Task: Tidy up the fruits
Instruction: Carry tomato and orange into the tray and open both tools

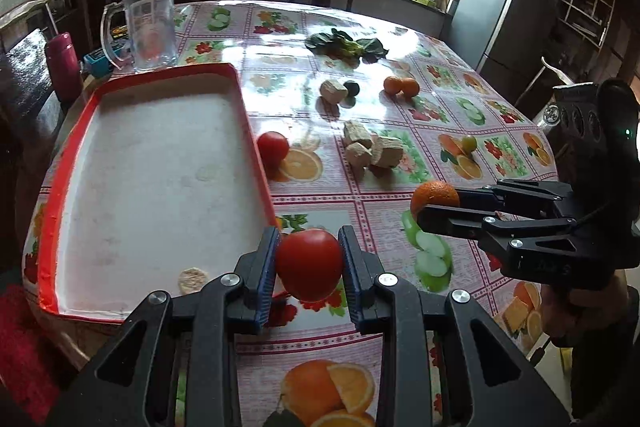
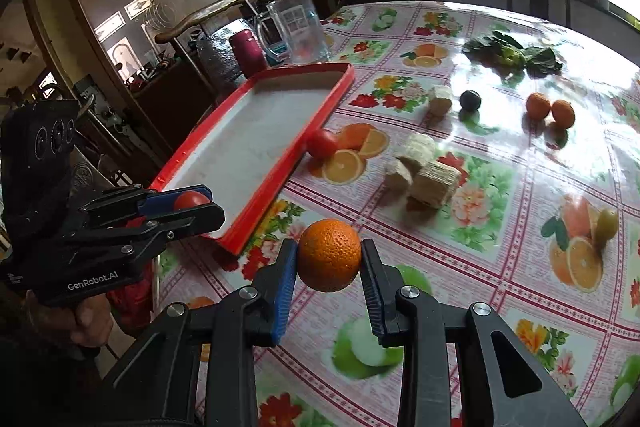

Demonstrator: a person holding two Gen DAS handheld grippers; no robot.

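My left gripper (image 1: 309,265) is shut on a red tomato (image 1: 310,263) and holds it above the table beside the near right edge of the red-rimmed white tray (image 1: 248,115). My right gripper (image 2: 329,259) is shut on an orange (image 2: 330,254), held above the tablecloth to the right of the tray (image 2: 320,115). A second tomato (image 1: 273,146) lies against the tray's right rim. Two oranges (image 1: 401,86), a dark round fruit (image 1: 352,89) and a small green fruit (image 1: 469,143) lie farther out on the table.
Several beige blocks (image 1: 372,147) lie mid-table. Leafy greens (image 1: 348,45) lie at the far side. A glass mug (image 1: 148,27) and a red bottle (image 1: 62,61) stand behind the tray. A beige crumb piece (image 1: 192,279) lies in the tray.
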